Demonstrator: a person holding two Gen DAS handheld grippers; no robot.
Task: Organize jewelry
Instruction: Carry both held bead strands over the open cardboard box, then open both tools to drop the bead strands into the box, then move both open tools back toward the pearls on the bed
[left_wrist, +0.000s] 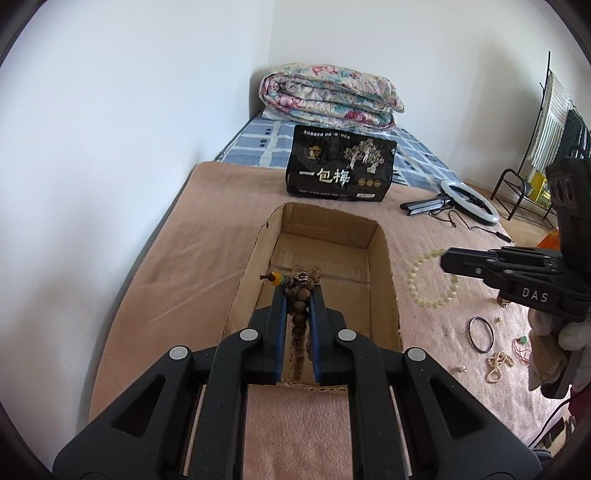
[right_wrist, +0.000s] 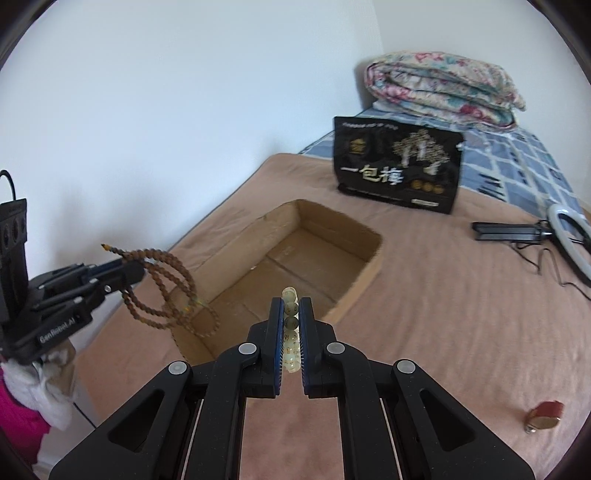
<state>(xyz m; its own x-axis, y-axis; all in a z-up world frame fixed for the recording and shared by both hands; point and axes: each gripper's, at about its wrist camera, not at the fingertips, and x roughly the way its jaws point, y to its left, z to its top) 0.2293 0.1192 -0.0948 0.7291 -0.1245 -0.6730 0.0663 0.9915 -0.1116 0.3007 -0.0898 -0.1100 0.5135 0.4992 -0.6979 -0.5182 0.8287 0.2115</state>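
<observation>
My left gripper (left_wrist: 298, 291) is shut on a brown wooden bead necklace (left_wrist: 300, 325), held above the near end of an open cardboard box (left_wrist: 380, 258). In the right wrist view the necklace (right_wrist: 173, 291) hangs in loops from the left gripper (right_wrist: 129, 271) over the box's near left corner (right_wrist: 332, 310). My right gripper (right_wrist: 291, 301) is shut on a pale green bead bracelet (right_wrist: 290, 332), held above the bed just right of the box. In the left wrist view the bracelet (left_wrist: 419, 291) dangles from the right gripper (left_wrist: 448, 260).
A black ring (left_wrist: 481, 334), a pearl strand (left_wrist: 496, 365) and small pieces lie on the pink blanket at right. A red-and-gold item (right_wrist: 545, 415) lies near right. A black snack bag (left_wrist: 340, 166), ring light (left_wrist: 471, 201) and folded quilt (left_wrist: 328, 96) sit behind the box.
</observation>
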